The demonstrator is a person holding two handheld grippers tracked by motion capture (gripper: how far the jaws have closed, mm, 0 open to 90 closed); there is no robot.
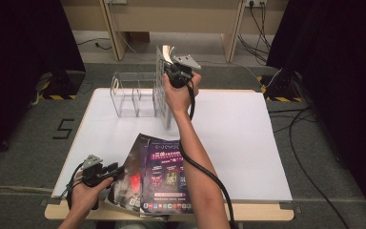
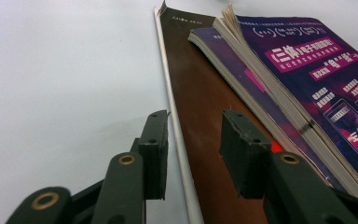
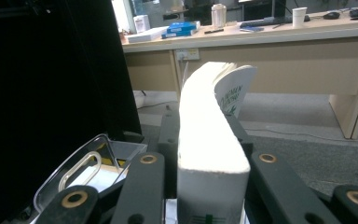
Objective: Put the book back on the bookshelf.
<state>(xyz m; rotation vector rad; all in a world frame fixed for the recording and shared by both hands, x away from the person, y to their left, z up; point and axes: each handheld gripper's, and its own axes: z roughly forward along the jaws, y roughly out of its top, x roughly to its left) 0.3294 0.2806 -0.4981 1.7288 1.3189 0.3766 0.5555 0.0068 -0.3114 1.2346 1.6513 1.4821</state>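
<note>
High view puts my right gripper [image 1: 171, 67] up at the far side of the white table [image 1: 248, 138], clamped on a thick book [image 1: 163, 86] that stands on end just beside the clear acrylic organizer [image 1: 133, 95], its lower edge down near the tabletop. Right gripper view confirms the hold: the book's pale page block [image 3: 209, 140] sits squeezed between both black jaws, bowing away from me, with the organizer's transparent wall [image 3: 81, 163] low on the left. My left gripper [image 1: 112, 170] rests at the near left edge of the table, against the stack of magazines [image 1: 159, 176] lying flat there. In the left gripper view its jaws stand apart, straddling the white spine edge of the bottom brown-covered magazine [image 2: 200, 107] without pressing on it, one finger [image 2: 154, 149] over bare table and the other over the cover; two purple-covered magazines [image 2: 307, 79] lie on top, further to the right.
</note>
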